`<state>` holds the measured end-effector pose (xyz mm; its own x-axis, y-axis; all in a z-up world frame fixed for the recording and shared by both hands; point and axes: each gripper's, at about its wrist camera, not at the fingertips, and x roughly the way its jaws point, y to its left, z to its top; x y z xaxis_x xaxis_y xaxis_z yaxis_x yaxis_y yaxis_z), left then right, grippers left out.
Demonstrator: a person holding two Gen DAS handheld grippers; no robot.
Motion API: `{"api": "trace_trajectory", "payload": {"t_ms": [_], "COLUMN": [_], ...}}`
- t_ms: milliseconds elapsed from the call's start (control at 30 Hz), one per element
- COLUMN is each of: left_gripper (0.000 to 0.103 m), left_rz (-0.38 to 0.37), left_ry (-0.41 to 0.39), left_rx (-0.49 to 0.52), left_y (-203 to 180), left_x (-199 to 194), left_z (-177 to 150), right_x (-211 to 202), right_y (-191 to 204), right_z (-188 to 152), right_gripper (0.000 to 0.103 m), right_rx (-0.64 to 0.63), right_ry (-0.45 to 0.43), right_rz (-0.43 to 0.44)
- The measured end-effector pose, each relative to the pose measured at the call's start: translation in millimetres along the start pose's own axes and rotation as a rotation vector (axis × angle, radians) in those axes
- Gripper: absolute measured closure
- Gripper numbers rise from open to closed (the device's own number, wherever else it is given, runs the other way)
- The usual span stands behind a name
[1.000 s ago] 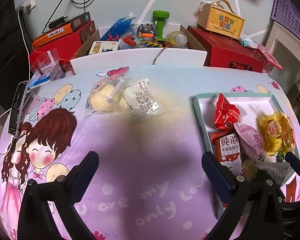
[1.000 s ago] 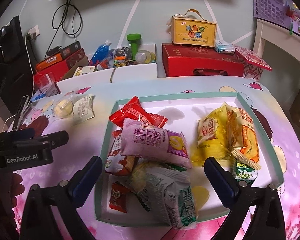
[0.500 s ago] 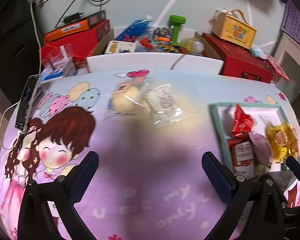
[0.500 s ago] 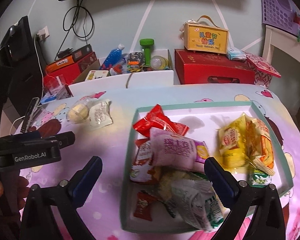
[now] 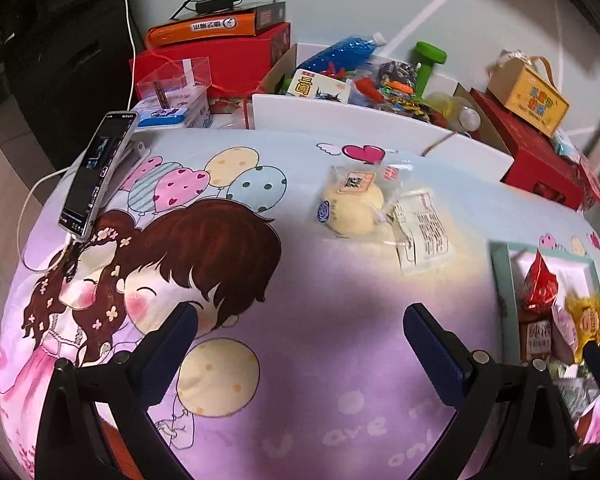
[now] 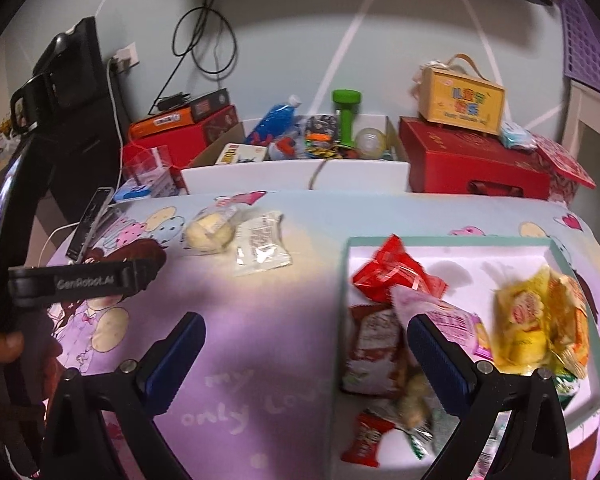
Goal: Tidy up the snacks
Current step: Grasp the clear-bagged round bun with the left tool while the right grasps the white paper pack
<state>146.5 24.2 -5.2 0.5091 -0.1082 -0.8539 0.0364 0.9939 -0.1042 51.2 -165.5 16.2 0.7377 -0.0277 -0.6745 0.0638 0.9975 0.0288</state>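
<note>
Two wrapped snacks lie loose on the cartoon tablecloth: a round yellow bun (image 5: pixel 350 208) (image 6: pixel 210 232) and a flat white packet (image 5: pixel 422 236) (image 6: pixel 262 244) beside it. A shallow tray with a teal rim (image 6: pixel 440 241) (image 5: pixel 500 280) holds several snack bags, red (image 6: pixel 396 276), pink (image 6: pixel 440 316) and yellow (image 6: pixel 536 328). My left gripper (image 5: pixel 300 340) is open and empty, above the cloth, short of the bun. My right gripper (image 6: pixel 306 340) is open and empty, over the tray's left edge. The left gripper's body (image 6: pixel 84 280) shows at the left of the right wrist view.
A phone (image 5: pixel 98 172) on a cable leans at the table's left edge. Behind the table stand red boxes (image 6: pixel 476 164), a cardboard box of toys with a green dumbbell (image 6: pixel 346 120), and a yellow carry box (image 6: pixel 460 100).
Both grippers have swung left: the loose bun and packet have shifted right in both views, and the tray has slid to the right edge. Both stay open.
</note>
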Motion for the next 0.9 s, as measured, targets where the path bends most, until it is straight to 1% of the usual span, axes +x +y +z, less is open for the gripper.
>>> {"api": "trace_trajectory", "payload": {"t_ms": [133,200,300,367,400,433,567,667,800,900], "left_gripper": [0.001,0.001,0.001,0.001,0.001,0.001,0.001,0.001,0.005,0.006], "left_rz": [-0.014,-0.019,-0.038,-0.067,-0.082,-0.096,-0.168,-0.186,-0.192,-0.198], "left_ry": [0.016,0.011,0.000,0.000,-0.003,-0.001,0.024,0.047,0.069,0.073], "left_rx": [0.004,0.016,0.049,0.065,0.073,0.075,0.054,0.069,0.091,0.104], "left_y": [2,2,0,-2,-2,-3,-2,-7,-13,-16], "left_x": [8,11,16,21,24,27,45,61,79,88], "left_z": [11,19,31,41,47,52,70,78,82,85], "right_x": [11,19,30,38,45,51,79,99,123,139], "right_y": [14,22,29,35,38,41,47,52,53,54], "right_z": [5,8,14,21,25,29,43,49,52,52], "right_gripper": [0.007,0.011,0.012,0.015,0.019,0.021,0.023,0.029,0.032,0.032], "right_rx": [-0.033,-0.047,-0.057,-0.070,-0.079,-0.083,-0.092,-0.110,-0.116,-0.118], "right_ry": [0.015,0.023,0.033,0.036,0.038,0.043,0.078,0.100,0.137,0.159], "right_rz": [0.001,0.005,0.026,0.021,0.019,0.023,0.023,0.014,0.006,0.007]}}
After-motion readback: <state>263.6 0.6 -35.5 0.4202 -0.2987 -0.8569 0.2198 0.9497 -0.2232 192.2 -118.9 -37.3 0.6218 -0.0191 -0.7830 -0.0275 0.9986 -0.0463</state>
